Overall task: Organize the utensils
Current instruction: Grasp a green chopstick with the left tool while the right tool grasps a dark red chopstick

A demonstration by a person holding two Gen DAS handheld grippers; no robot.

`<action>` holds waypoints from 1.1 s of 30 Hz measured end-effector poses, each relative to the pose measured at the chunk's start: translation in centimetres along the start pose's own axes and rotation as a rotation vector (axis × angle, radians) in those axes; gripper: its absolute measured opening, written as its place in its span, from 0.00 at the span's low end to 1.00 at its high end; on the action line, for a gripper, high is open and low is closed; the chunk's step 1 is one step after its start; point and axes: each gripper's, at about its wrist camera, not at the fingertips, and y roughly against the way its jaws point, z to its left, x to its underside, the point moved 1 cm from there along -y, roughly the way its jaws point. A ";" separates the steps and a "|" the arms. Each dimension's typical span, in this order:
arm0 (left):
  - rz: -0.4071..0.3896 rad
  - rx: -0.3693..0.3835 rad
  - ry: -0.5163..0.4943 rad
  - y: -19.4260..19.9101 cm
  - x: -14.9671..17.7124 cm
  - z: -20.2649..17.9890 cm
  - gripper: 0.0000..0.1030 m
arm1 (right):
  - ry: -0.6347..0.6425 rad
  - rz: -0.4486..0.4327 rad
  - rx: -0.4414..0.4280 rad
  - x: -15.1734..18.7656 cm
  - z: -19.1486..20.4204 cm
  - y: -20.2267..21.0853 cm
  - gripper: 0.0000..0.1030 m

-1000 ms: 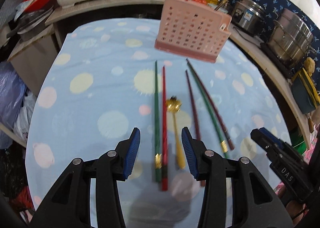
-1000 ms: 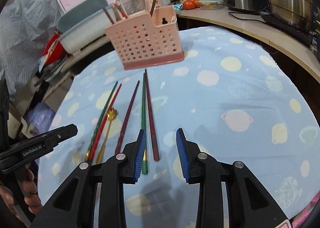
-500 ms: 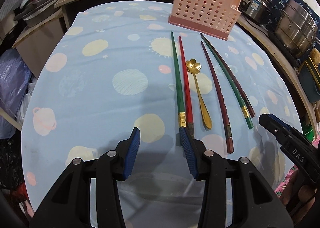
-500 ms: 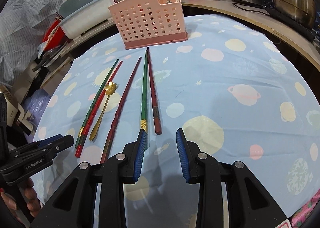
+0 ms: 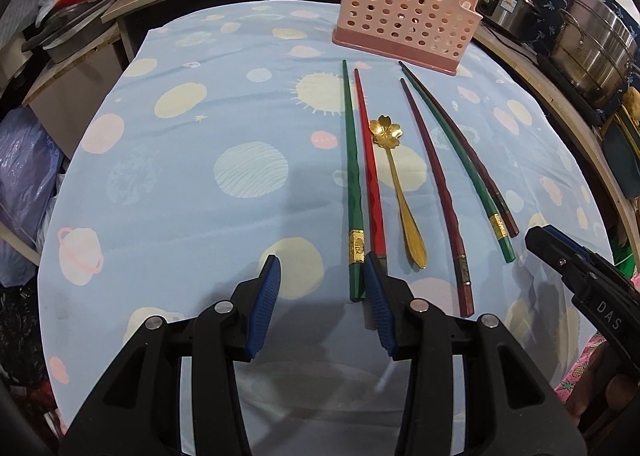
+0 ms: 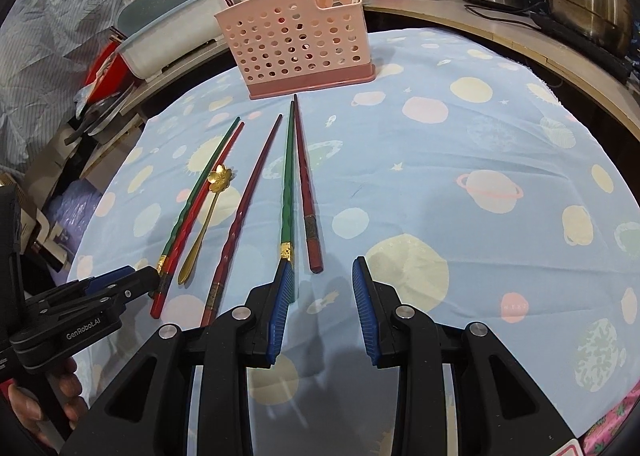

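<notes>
Left wrist view: both grippers, left gripper point(image 5: 320, 288) and right gripper point(image 6: 322, 288), gape empty near chopstick ends point(image 5: 356, 256).

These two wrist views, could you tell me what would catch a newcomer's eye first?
Probably the fan of coloured chopsticks with a gold flower-headed spoon among them, lying on the planet-print tablecloth. Behind them stands a pink perforated utensil caddy. Open blue-padded left tongs and right tongs hover at the near ends.
</notes>
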 end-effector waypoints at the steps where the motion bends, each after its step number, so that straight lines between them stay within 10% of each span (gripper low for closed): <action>1: 0.000 0.000 0.000 0.0 0.0 0.0 0.40 | 0.000 -0.001 0.000 0.0 0.1 0.0 0.30; 33: -0.016 -0.026 -0.050 -1.0 -0.9 -1.3 0.26 | 0.069 0.022 0.023 -1.5 0.9 -3.4 0.08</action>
